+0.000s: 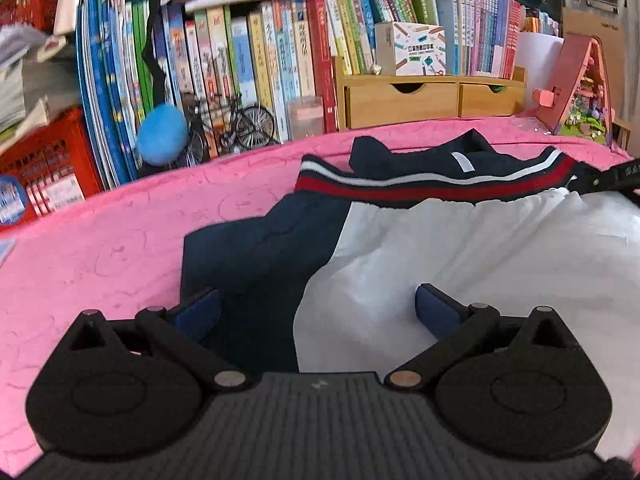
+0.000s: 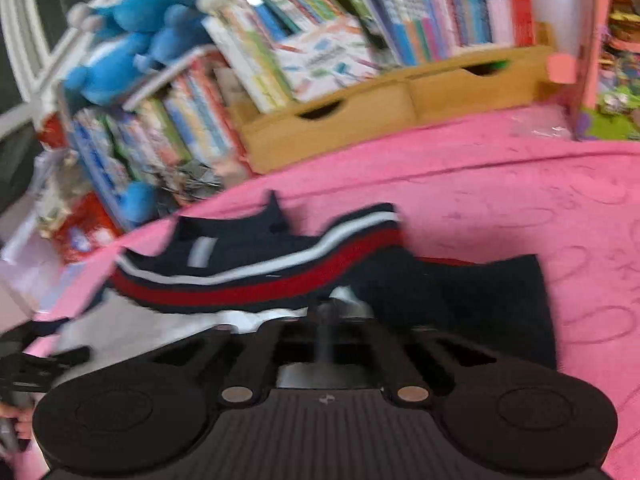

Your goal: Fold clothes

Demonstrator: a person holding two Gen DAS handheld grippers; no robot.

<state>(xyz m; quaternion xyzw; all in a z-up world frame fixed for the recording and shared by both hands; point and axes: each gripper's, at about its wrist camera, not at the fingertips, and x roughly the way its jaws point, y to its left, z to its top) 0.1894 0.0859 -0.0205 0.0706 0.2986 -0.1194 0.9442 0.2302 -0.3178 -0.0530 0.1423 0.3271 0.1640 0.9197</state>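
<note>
A navy and white garment [image 1: 440, 248] with a red-and-white striped band [image 1: 400, 188] lies on the pink table cover [image 1: 100, 260]. My left gripper [image 1: 318, 312] hovers open just over its near edge, one blue pad [image 1: 200, 312] above the navy side panel and the other above the white body. In the blurred right wrist view, my right gripper [image 2: 332, 316] has its fingers drawn together on the garment [image 2: 256, 280] just below the striped band, beside a navy flap [image 2: 480, 300]. The fingertips themselves are hidden by fabric. Part of the right gripper [image 1: 616, 176] shows at the garment's far right.
Rows of books [image 1: 248, 60] line the back of the table. A wooden drawer box [image 1: 404, 100], a blue plush ball [image 1: 162, 134], a model bicycle [image 1: 240, 124], a pink toy house [image 1: 576, 88] and a red crate [image 1: 48, 152] stand along that edge.
</note>
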